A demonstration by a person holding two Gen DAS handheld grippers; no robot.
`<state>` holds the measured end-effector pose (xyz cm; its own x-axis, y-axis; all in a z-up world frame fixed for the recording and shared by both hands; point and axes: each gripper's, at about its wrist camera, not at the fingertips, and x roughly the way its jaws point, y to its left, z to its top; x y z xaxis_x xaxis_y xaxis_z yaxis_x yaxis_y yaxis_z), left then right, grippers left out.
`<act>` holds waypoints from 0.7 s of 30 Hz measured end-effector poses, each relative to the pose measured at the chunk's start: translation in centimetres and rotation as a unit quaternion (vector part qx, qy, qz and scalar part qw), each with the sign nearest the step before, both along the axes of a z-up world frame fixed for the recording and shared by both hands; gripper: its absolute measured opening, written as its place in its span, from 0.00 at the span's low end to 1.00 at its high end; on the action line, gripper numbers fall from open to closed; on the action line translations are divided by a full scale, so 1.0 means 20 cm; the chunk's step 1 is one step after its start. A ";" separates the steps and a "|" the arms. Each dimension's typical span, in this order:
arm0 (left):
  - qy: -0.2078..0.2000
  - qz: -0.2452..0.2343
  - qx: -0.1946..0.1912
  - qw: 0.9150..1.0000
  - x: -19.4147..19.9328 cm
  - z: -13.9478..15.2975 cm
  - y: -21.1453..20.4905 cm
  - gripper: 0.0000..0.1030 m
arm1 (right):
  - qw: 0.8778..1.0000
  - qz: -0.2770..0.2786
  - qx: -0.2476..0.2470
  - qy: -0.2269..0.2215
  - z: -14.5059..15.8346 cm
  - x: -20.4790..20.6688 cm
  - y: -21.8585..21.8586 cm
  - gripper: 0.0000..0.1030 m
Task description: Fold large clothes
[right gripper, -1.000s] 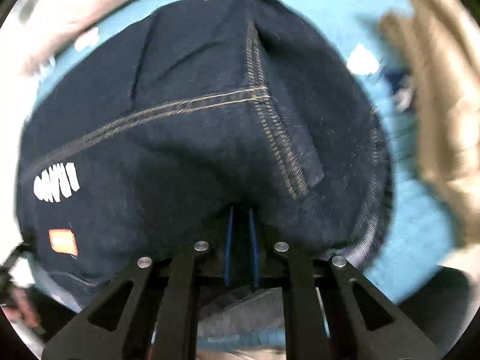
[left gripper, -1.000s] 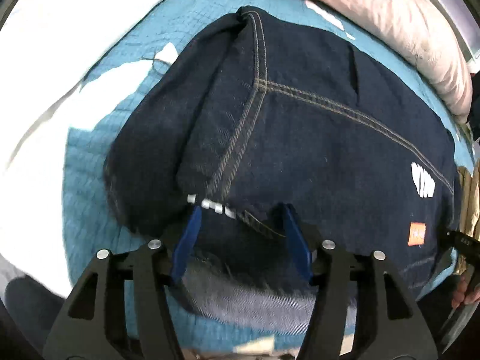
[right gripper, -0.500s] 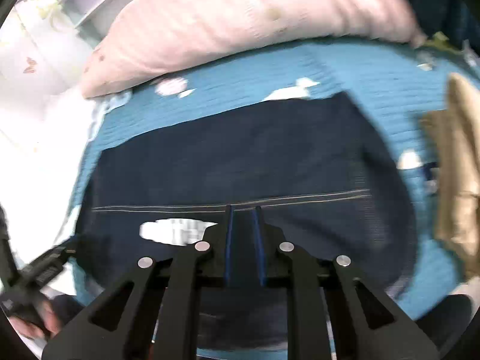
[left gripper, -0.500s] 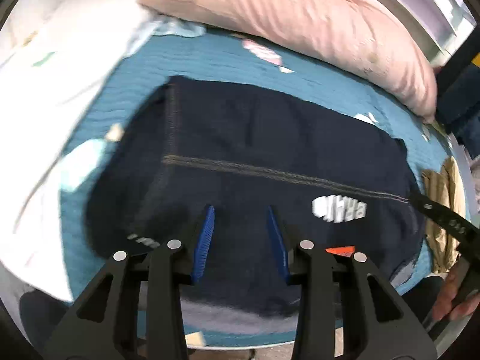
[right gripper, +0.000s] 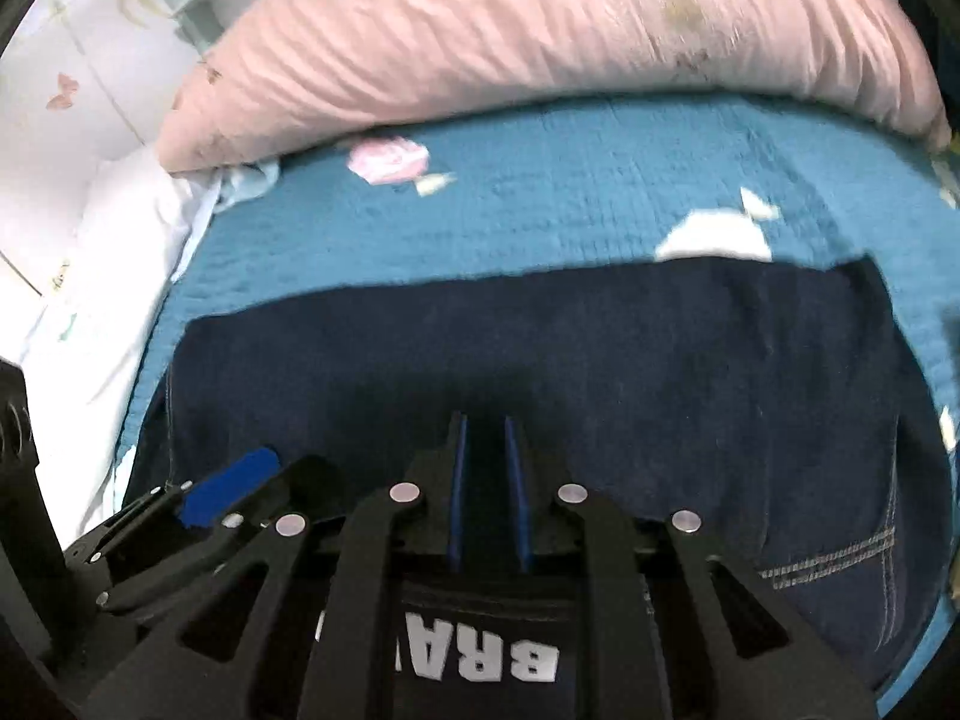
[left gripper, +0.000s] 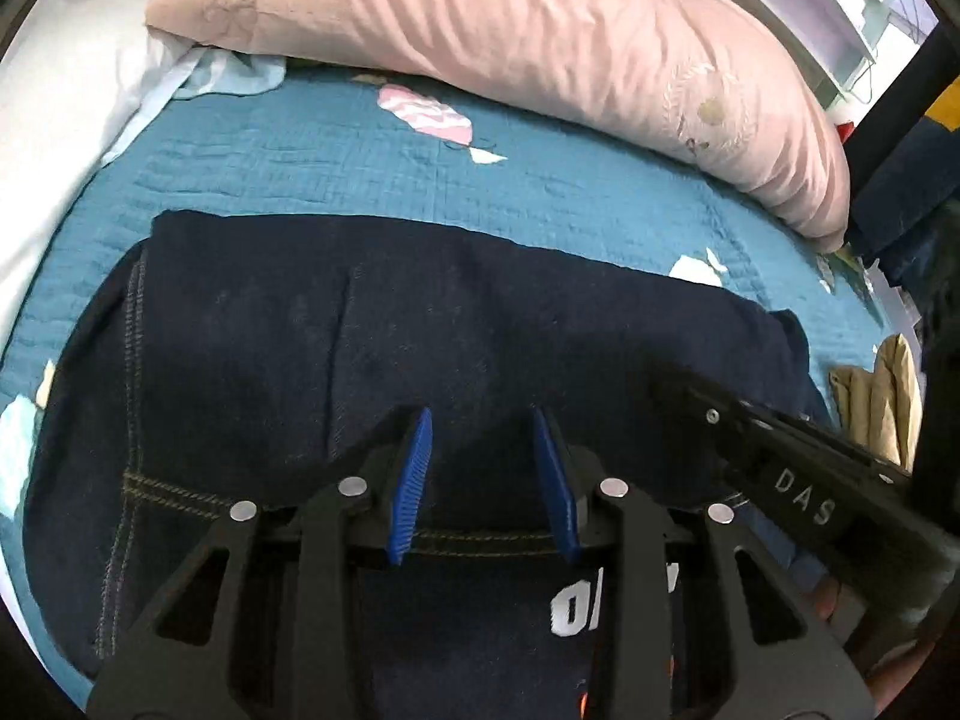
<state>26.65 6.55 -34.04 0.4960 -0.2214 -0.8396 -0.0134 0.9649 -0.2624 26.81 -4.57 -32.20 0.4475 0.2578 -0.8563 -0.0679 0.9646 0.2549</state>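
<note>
A dark navy denim garment [left gripper: 420, 312] [right gripper: 600, 348] with tan stitching and white lettering [right gripper: 480, 654] lies folded flat on the teal bedspread [left gripper: 360, 168]. My left gripper [left gripper: 481, 414] hovers over its near half with the blue pads partly apart and no cloth pinched between them. My right gripper [right gripper: 483, 419] hangs above the same near edge. Its pads stand a narrow gap apart and nothing shows gripped there. In each wrist view the other gripper appears close alongside, the right one [left gripper: 780, 480] and the left one [right gripper: 231, 489].
A long pink pillow [left gripper: 510, 30] [right gripper: 540, 30] lies across the far side of the bed. White sheet [left gripper: 48, 138] covers the left edge. A tan garment [left gripper: 882, 402] is bunched at the right edge, beside dark clothing.
Both grippers have drawn back and upward from the garment. The raised fold now lies flat, the pillow has come into view, and the left jaws have narrowed.
</note>
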 end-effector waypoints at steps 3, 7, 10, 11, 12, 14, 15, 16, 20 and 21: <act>0.068 -0.002 0.085 0.994 0.06 -0.11 -0.04 0.32 | 0.997 0.001 -0.064 0.037 -0.04 0.01 0.00 0.11; 0.131 0.026 0.077 0.988 0.17 -0.07 -0.03 0.25 | 0.993 -0.003 -0.064 0.103 -0.16 0.10 -0.01 0.08; 0.088 0.053 0.105 0.989 0.14 0.06 0.09 0.18 | 0.995 -0.025 -0.048 0.087 0.02 0.08 -0.13 0.09; 0.090 0.062 0.131 0.985 0.15 0.04 0.13 0.18 | 0.994 -0.032 -0.071 0.073 0.04 0.08 -0.18 0.09; 0.134 0.093 0.176 0.971 0.19 -0.08 0.25 0.17 | 0.991 -0.041 -0.108 0.071 0.02 0.10 -0.23 0.08; 0.150 0.111 0.090 0.978 0.19 -0.20 0.43 0.17 | 0.986 -0.075 -0.082 0.122 -0.18 0.14 -0.46 0.08; 0.152 0.117 0.042 0.980 0.18 -0.18 0.51 0.15 | 0.988 -0.088 -0.026 0.128 -0.21 0.14 -0.55 0.06; 0.159 0.118 0.058 0.979 0.18 -0.14 0.52 0.07 | 0.987 -0.087 -0.010 0.136 -0.19 0.14 -0.60 0.00; 0.132 0.157 0.121 0.971 0.15 -0.06 0.62 0.03 | 0.980 -0.126 -0.123 0.090 -0.05 0.09 -0.74 0.00; 0.158 0.165 0.147 0.962 0.16 -0.12 0.65 0.03 | 0.978 -0.135 -0.112 0.111 -0.11 0.10 -0.80 0.00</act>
<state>29.94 19.47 -36.45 0.2087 0.1745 -0.9623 -0.3655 0.9266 0.0887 28.79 -20.58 -34.39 0.2709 -0.0496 -0.9613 0.2310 0.9728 0.0149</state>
